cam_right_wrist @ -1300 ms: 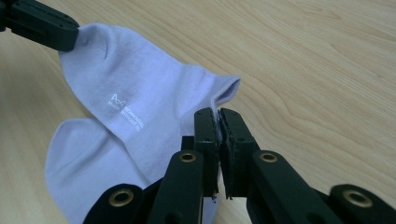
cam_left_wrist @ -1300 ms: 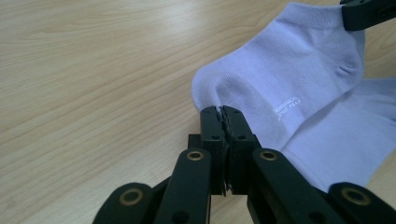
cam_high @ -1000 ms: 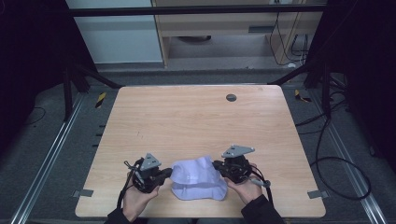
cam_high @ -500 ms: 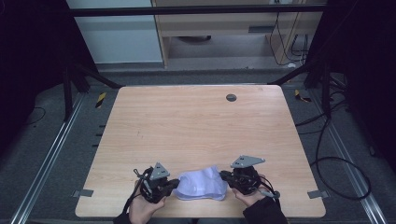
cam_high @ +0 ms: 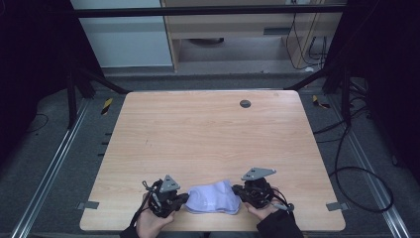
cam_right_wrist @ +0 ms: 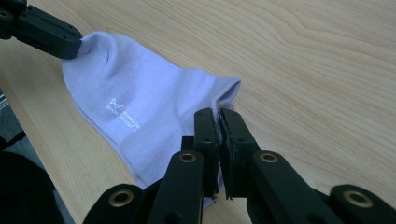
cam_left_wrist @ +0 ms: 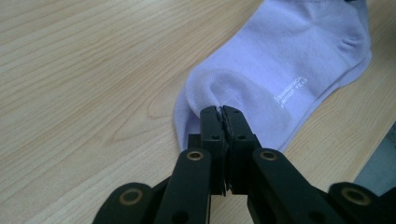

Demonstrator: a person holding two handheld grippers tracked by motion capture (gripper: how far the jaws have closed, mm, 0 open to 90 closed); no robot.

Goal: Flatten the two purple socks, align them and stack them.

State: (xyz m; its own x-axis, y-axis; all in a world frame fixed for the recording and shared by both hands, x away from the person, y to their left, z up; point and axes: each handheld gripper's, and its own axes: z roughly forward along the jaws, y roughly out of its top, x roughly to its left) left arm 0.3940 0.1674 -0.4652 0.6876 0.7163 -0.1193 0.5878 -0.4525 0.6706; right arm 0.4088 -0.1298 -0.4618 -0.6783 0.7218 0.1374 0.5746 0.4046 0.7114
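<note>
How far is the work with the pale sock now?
Done: the sock lies flat near the table's front edge. In hand: left gripper and right gripper each pinch one end of it. Left: letting go; any further folding cannot be judged.

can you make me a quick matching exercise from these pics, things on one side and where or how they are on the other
Things:
1. sock
2. left gripper
3. right gripper
4. dark round disc

Places or states:
A. lies flat on the far part of the table
B. pale lilac, stretched between two grippers
C. shut on the sock's right end
D. shut on the sock's left end

Pairs: 1-B, 2-D, 3-C, 4-A
</note>
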